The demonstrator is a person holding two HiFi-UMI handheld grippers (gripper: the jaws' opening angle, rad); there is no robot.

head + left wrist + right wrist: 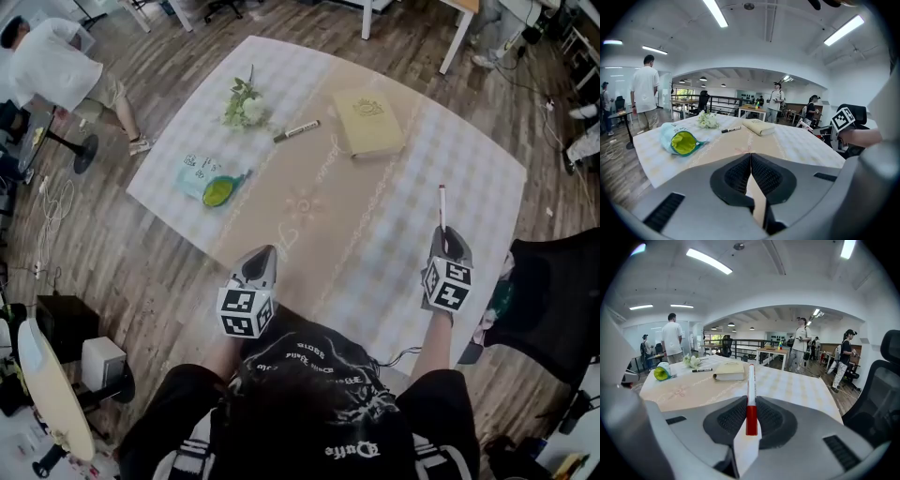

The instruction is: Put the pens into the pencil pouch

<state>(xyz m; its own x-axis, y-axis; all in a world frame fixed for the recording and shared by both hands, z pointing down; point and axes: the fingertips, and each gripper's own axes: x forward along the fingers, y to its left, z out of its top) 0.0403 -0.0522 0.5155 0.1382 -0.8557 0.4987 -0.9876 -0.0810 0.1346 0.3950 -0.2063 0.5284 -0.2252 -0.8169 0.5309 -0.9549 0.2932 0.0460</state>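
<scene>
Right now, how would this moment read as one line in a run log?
left gripper: shut, empty | right gripper: shut on red-and-white pen | second pen: on table | pouch: open, on table

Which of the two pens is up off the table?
The white pen with the red end, gripped in the right gripper; the black-capped pen lies on the table near the book.

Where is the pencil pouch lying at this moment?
In the head view the pencil pouch lies near the left edge of the table, below the white flowers and left of the black pen.
</scene>
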